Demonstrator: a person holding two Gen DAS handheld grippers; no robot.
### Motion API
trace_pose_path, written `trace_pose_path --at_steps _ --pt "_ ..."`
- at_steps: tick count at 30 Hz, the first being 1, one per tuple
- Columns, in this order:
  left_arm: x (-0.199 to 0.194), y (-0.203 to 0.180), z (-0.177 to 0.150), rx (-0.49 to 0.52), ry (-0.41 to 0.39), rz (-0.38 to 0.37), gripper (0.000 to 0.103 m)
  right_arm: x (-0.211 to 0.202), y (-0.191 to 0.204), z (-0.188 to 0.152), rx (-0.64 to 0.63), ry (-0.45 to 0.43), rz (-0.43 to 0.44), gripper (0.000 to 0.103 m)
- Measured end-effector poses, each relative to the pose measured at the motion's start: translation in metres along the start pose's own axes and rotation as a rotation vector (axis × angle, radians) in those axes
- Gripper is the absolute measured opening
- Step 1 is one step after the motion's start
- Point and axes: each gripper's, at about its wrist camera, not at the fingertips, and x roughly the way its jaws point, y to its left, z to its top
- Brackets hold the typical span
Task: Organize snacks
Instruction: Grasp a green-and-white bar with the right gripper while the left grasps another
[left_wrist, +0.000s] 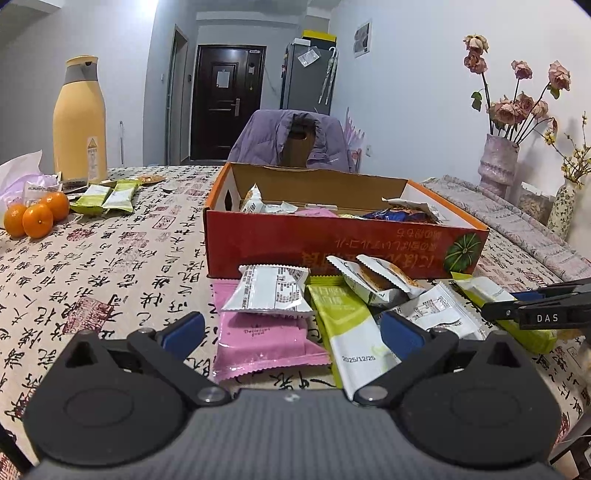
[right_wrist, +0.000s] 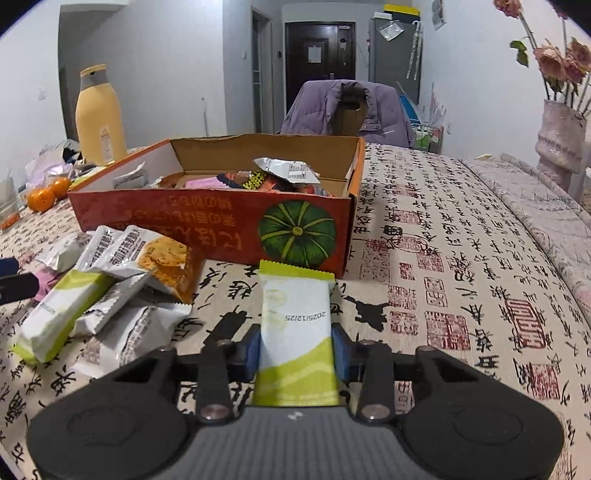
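An open orange cardboard box (left_wrist: 332, 243) (right_wrist: 207, 218) with a pumpkin print holds several snack packets. A pile of loose packets lies in front of it: a pink one (left_wrist: 258, 343), a white one (left_wrist: 269, 291), and green-and-white ones (left_wrist: 351, 332). My left gripper (left_wrist: 291, 328) is open and empty, low over the pink and green packets. My right gripper (right_wrist: 295, 350) is shut on a green-and-white packet (right_wrist: 295, 332), held just in front of the box's pumpkin corner. The right gripper also shows at the right edge of the left wrist view (left_wrist: 535, 306).
Three oranges (left_wrist: 35, 218) and two green packets (left_wrist: 107, 199) lie at the far left by a yellow bottle (left_wrist: 79, 118). A vase of flowers (left_wrist: 498, 166) stands at the right. A chair with a purple jacket (left_wrist: 291, 140) is behind the table.
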Motion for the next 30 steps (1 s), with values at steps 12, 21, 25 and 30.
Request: trace_pose_path --at_steps 12,21,25,30 --pt "-0.005 -0.015 0.004 0.034 -0.002 -0.045 0.103 -0.026 0.007 -0.012 0.106 -0.134 -0.036 0.035" --pt "0.005 -0.044 0.006 0.105 0.051 -0.056 0.072 -0.039 0.008 -0.013 0.122 -0.178 -0.040 0.035" --pt "0.014 -0.051 0.007 0.117 0.083 -0.047 0.061 -0.041 0.008 -0.014 0.135 -0.196 -0.036 0.035" --pt "0.025 -0.056 0.009 0.110 0.110 -0.006 0.053 -0.041 0.010 -0.017 0.138 -0.194 -0.026 0.035"
